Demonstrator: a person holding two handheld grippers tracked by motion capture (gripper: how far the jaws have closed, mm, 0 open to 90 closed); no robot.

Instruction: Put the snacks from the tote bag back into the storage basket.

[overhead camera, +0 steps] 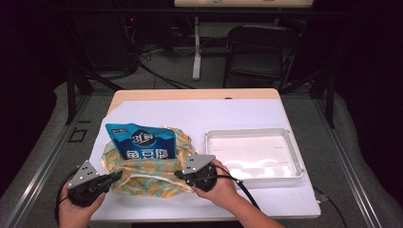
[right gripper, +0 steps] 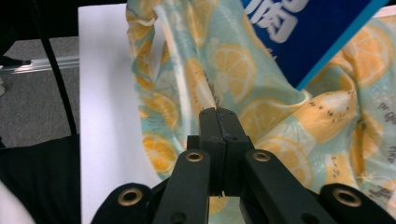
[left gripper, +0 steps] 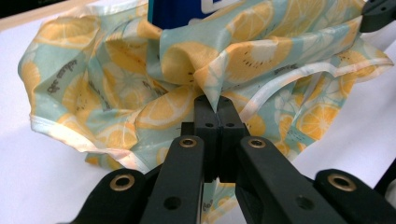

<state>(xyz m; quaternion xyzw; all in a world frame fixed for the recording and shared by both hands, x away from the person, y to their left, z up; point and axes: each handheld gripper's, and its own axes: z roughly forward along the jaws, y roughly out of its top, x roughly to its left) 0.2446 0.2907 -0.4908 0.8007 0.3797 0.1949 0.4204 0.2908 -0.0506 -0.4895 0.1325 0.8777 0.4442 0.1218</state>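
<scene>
the bag [overhead camera: 147, 173] is lying at lower centre-left of the high view, with a blue pack [overhead camera: 142, 141] standing in it. the left gripper [overhead camera: 115, 177] is pinching the bag's left edge, jaws pressed together on the cloth. the right gripper [overhead camera: 179, 174] is pinching its right edge likewise. a white tray [overhead camera: 294, 152] is sitting at right.

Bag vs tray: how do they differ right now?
The bag is soft cloth printed with lemon slices, crumpled on the table; the tray is rigid, plain white and flat. The bag holds a blue packet standing out of its mouth; the tray holds nothing. The left gripper and right gripper are each shut on the bag; the tray is untouched. Both sit on the white tabletop.
</scene>
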